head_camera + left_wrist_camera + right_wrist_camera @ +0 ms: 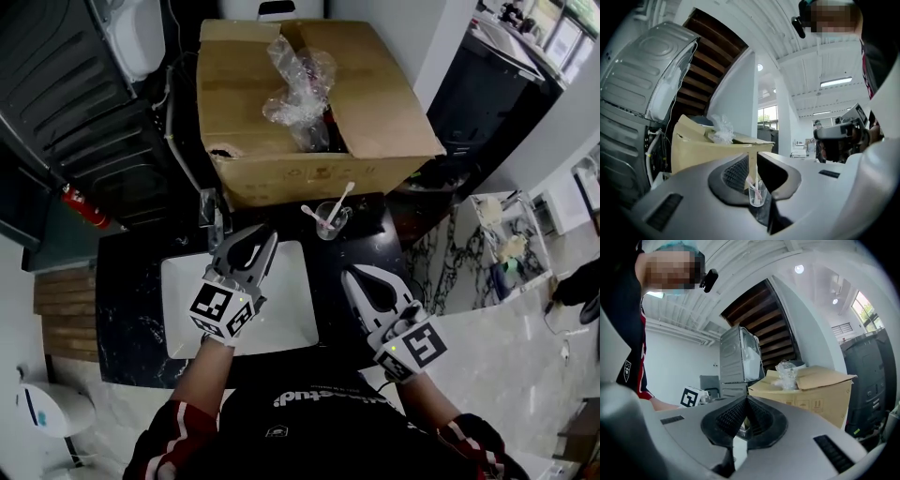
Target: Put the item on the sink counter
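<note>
While the cup (330, 220) stands on the counter (131, 309) behind the sink (281, 323), the left gripper (262, 235) is slightly parted, the right gripper (354, 274) clenched, both empty; any retreat should avoid bumping the cup.

Clear plastic cup (330, 220), cardboard box (375, 103), glossy blk counter (131, 309)

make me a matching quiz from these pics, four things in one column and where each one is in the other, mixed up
1 clear cup
2 plastic wrap
3 left gripper
4 right gripper

a inside the open cardboard box
b above the white basin, jaws slightly apart, empty
c jaws shut, above the black counter right of the basin
d standing on the counter behind the basin

Pairs: 1-d, 2-a, 3-b, 4-c
</note>
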